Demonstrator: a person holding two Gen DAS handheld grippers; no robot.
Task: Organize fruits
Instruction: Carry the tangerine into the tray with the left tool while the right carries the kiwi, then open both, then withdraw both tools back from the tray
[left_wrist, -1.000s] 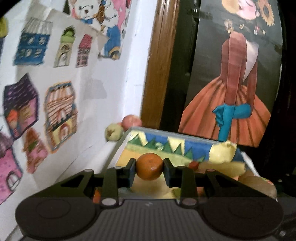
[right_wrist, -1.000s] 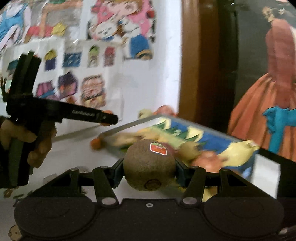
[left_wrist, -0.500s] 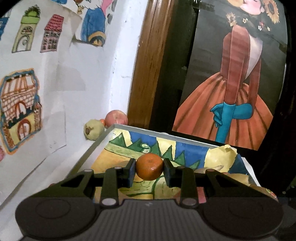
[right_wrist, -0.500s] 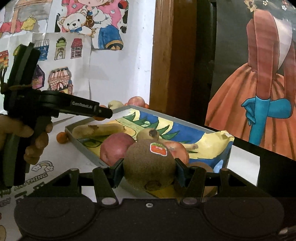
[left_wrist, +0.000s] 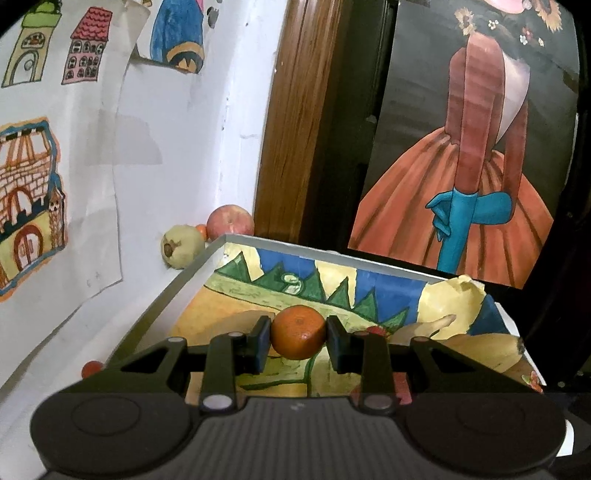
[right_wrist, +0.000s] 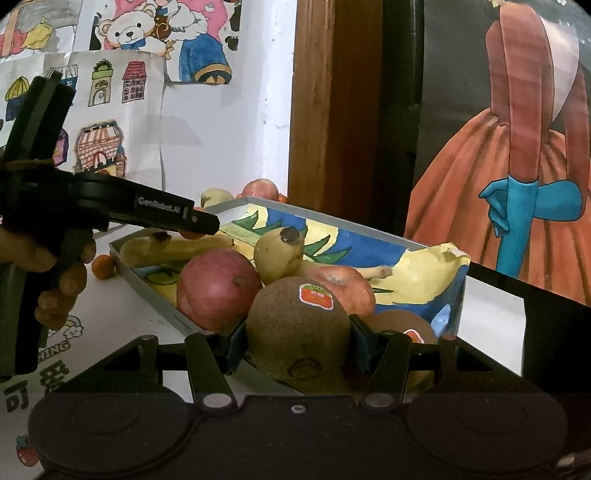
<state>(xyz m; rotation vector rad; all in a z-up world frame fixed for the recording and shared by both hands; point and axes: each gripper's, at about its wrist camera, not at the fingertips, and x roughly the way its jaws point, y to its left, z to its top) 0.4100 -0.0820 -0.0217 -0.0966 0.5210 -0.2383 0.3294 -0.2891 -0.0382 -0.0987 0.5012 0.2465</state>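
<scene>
My left gripper (left_wrist: 298, 338) is shut on a small orange (left_wrist: 297, 336), held over the painted floor of the grey tray (left_wrist: 192, 269). In the right wrist view that same gripper (right_wrist: 199, 221) reaches in from the left above the tray's far end. My right gripper (right_wrist: 298, 343) is shut on a brown kiwi (right_wrist: 295, 332) with a red sticker, at the tray's near corner. The tray (right_wrist: 155, 291) holds a red apple (right_wrist: 218, 291), a pear (right_wrist: 279, 253), bananas (right_wrist: 173, 245), another apple (right_wrist: 340, 284) and a second kiwi (right_wrist: 399, 325).
Behind the tray's far corner, against the white wall, lie a pear (left_wrist: 181, 246), an apple (left_wrist: 229, 223) and a tiny orange fruit. A small orange (right_wrist: 102, 266) sits on the table left of the tray. A wooden door frame (left_wrist: 295, 129) and a painted poster (left_wrist: 472, 166) stand behind.
Both grippers moved forward toward the tray with their fruit. The left one now hangs over the tray's floor; the right one came closer to the near corner.
</scene>
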